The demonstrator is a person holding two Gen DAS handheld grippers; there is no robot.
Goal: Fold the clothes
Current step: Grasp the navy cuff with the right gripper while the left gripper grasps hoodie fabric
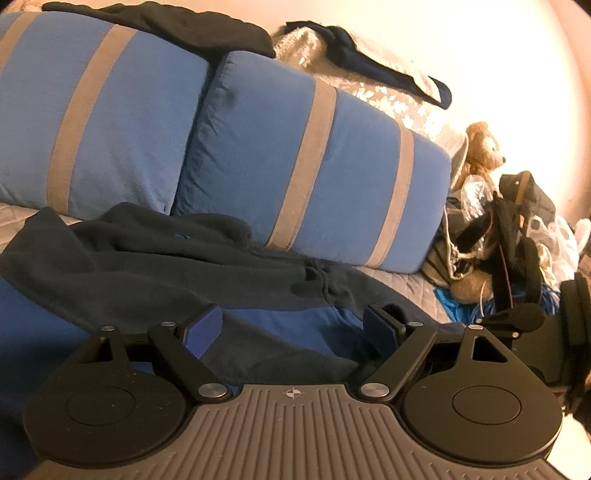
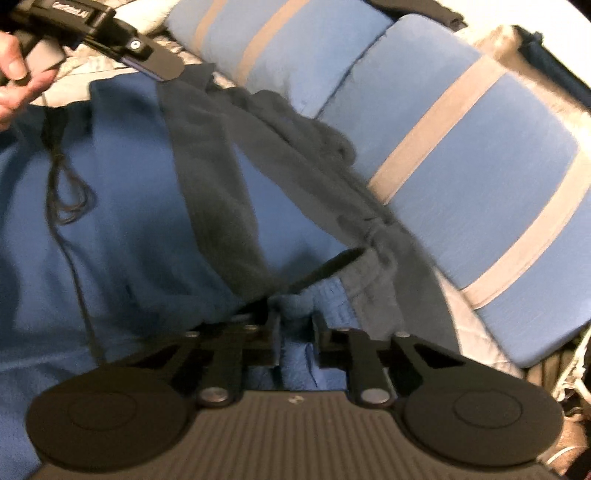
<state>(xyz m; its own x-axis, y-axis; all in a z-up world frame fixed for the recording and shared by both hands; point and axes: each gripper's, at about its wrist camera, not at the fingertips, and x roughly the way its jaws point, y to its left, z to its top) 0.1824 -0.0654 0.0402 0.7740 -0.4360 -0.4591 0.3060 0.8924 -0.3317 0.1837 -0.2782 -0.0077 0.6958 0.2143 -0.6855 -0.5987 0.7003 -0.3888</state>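
A fleece garment [image 1: 155, 266] in blue and dark grey lies spread on the bed, its drawstring [image 1: 323, 284] near the pillows. My left gripper [image 1: 291, 325] hovers just above it, jaws wide apart with nothing pinched between the blue pads [image 1: 207, 332]. In the right wrist view the same garment [image 2: 122, 192] fills the left and middle. My right gripper [image 2: 297, 326] has its jaws drawn close together with a bunched fold of the blue fabric [image 2: 295, 306] pinched between them. The left gripper's body [image 2: 110, 33], held by a hand [image 2: 14, 66], shows at the top left there.
Two blue pillows with grey stripes [image 1: 110, 110] [image 1: 314, 158] lean along the back, with dark clothing [image 1: 166, 26] draped on top. A teddy bear [image 1: 480, 147] and a heap of bags and cords [image 1: 517, 236] crowd the right. Grey quilted bedding [image 1: 406, 288] shows beside the garment.
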